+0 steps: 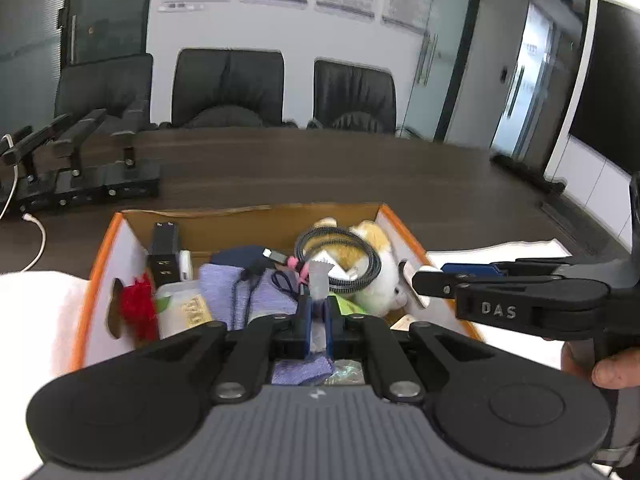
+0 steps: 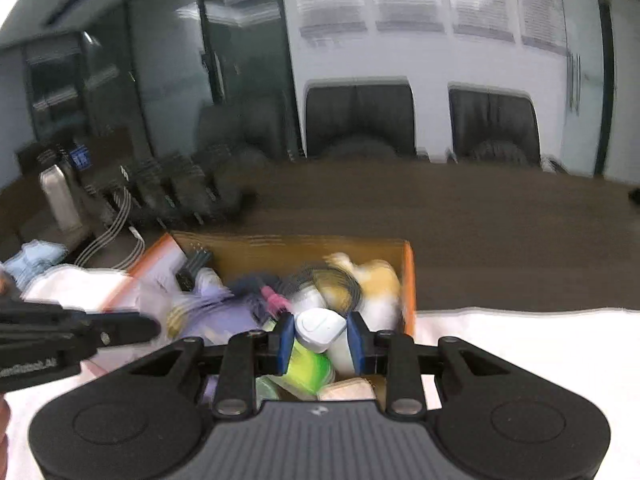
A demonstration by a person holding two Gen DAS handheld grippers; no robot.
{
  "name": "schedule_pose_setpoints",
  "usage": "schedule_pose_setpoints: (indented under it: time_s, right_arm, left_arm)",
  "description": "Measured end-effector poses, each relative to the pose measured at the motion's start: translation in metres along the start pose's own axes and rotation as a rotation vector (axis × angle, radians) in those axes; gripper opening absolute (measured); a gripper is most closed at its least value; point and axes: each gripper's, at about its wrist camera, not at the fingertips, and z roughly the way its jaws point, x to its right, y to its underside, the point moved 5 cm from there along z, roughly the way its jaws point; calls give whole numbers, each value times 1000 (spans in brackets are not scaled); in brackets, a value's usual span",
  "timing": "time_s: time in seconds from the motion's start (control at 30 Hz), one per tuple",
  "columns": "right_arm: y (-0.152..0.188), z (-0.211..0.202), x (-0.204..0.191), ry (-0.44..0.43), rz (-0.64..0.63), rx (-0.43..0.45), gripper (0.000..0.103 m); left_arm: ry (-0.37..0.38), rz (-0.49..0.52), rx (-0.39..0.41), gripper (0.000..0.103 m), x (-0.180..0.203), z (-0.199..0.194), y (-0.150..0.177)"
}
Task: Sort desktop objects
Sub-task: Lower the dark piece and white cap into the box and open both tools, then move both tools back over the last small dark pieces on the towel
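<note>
box: open cardboard box (image 1: 120, 248) with orange edges and white side walls, sitting on the dark wood-grain counter (image 1: 360, 168). Everything's being dumped in here, so I'd guess it's the sorting bin.

left gripper: the left gripper (image 1: 318, 320) is low over the near end of the box, jaws narrow, blue pads pinching a small translucent plastic packet (image 1: 320, 280) that stands up between them. Crinkly and floppy, hence the tight pinch.

right gripper: the right gripper (image 2: 320, 338) is clamped on a white rounded plastic thing (image 2: 320, 330) (a small gadget or a case, can't tell), hanging over the box's right side. Smooth and hard, so it could slip.

soft stuff: orange-and-white plush toy (image 1: 376, 264) in the far right corner, purple knit cloth (image 1: 240, 292) in the middle, something fuzzy and red (image 1: 138, 304) by the left wall's handle cutout.

cables: braided black cable (image 1: 340, 256) coiled on the plush, pink tie on it.

hard stuff: black charger brick (image 1: 162, 252) upright against the left wall.

blur: right view is smeared, so take details there loosely.
</note>
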Motion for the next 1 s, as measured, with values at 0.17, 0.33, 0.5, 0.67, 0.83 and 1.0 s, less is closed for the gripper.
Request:
schedule_pose_setpoints:
  time_s: [0.17, 0.33, 0.5, 0.67, 0.83, 1.0]
  right_arm:
    - [19, 28, 13, 15, 35, -82, 33]
    - [9, 29, 13, -7, 59, -91, 60]
    - [3, 18, -7, 54, 2, -93, 86]
    - [13, -9, -23, 53, -46, -60, 88]
    - [34, -37, -38, 18, -78, -20, 90]
    - [59, -63, -50, -9, -97, 12, 92]
  left_arm:
    - [-6, -34, -44, 10, -3, 21, 5]
    - [-106, -52, -15, 97, -18, 8, -6]
    - [-268, -36, -12, 103, -32, -13, -10]
    - [-336, -54, -42, 103, -44, -30, 10]
    - [-344, -76, -22, 103, -43, -55, 40]
    - [-346, -108, 11, 103, -40, -86, 74]
